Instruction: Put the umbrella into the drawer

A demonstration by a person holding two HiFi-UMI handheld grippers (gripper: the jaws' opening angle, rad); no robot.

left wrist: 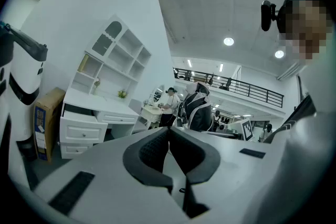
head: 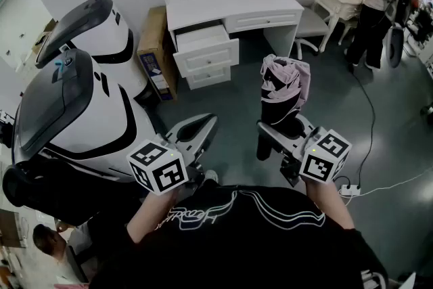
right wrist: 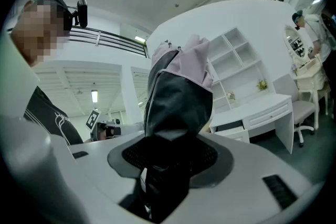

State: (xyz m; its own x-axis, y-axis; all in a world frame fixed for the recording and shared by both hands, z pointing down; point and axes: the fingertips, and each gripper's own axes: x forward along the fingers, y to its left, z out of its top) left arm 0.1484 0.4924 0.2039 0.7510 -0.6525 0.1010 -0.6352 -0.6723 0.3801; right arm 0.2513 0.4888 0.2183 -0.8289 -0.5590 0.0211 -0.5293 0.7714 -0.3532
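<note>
The folded umbrella [head: 284, 88], black with a pale pink canopy, stands upright in my right gripper [head: 277, 128], which is shut on its lower part. In the right gripper view the umbrella [right wrist: 178, 97] fills the space between the pads of the gripper [right wrist: 170, 152]. My left gripper [head: 203, 128] is beside it on the left, shut with nothing in it; its pads meet [left wrist: 169, 136]. The white desk [head: 230, 7] stands ahead across the floor. Its top left drawer [head: 203, 44] is pulled open, also seen in the left gripper view [left wrist: 79, 115].
A large white and black machine [head: 74, 98] fills the left side. A cardboard box [head: 154, 51] leans beside the desk, with a chair [head: 308, 20] at its right. A person [head: 375, 3] stands at the back right. A cable [head: 369, 118] and power strip [head: 348, 189] lie on the floor.
</note>
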